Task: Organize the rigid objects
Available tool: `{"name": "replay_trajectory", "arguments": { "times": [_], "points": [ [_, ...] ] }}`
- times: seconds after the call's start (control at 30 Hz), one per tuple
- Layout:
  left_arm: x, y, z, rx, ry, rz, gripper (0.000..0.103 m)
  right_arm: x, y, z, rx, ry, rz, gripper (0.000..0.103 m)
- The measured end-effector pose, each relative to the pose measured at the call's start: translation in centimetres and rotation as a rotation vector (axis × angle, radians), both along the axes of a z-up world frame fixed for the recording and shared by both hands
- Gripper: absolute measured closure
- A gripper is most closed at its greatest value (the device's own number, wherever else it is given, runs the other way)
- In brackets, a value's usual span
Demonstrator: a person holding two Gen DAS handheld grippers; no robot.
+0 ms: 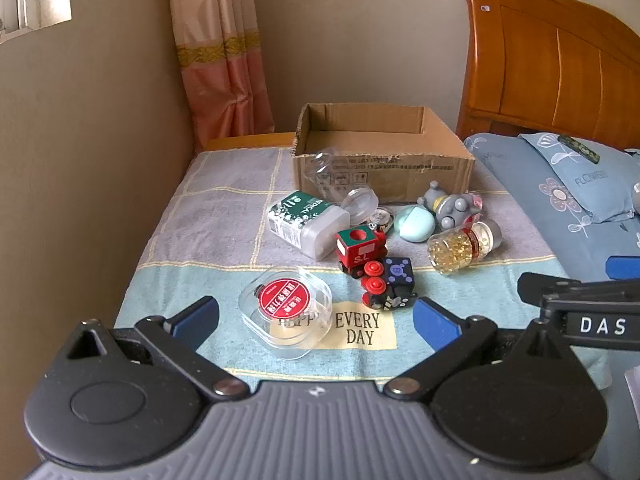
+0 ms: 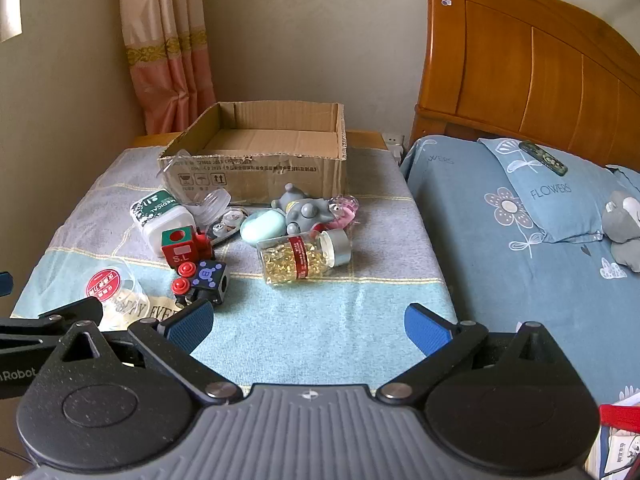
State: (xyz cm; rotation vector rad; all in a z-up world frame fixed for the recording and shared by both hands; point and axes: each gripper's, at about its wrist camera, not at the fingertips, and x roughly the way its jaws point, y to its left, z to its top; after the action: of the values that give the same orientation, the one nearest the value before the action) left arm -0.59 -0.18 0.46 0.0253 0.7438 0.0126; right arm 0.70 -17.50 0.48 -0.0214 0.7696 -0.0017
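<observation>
An open cardboard box [image 1: 382, 168] [image 2: 260, 168] stands at the back of a cloth-covered table. In front of it lie a green-labelled white bottle [image 1: 306, 222] [image 2: 162, 216], a red toy train [image 1: 362, 250] [image 2: 186, 250], a dark cube [image 1: 396, 278] [image 2: 210, 278], a capsule bottle [image 1: 464, 246] [image 2: 304, 256], a mint case [image 1: 414, 223] [image 2: 262, 226], a grey figure [image 1: 450, 204] [image 2: 304, 208] and a clear tub with a red lid [image 1: 286, 312] [image 2: 112, 292]. My left gripper [image 1: 316, 320] is open, just short of the tub. My right gripper [image 2: 308, 326] is open over bare cloth.
A bed with a blue floral pillow [image 2: 548, 196] and wooden headboard [image 2: 520, 60] lies to the right. A wall and pink curtain [image 1: 220, 52] are to the left and behind. My right gripper's body [image 1: 580, 308] shows in the left wrist view.
</observation>
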Motion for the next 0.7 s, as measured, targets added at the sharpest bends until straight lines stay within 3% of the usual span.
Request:
{"name": "replay_trajectory", "arguments": {
  "times": [0.7],
  "points": [
    [0.05,-0.19,0.16,-0.006,-0.008,-0.003,0.001,-0.10,-0.08,0.35,0.001,-0.007,-0.001,0.000]
  ]
}}
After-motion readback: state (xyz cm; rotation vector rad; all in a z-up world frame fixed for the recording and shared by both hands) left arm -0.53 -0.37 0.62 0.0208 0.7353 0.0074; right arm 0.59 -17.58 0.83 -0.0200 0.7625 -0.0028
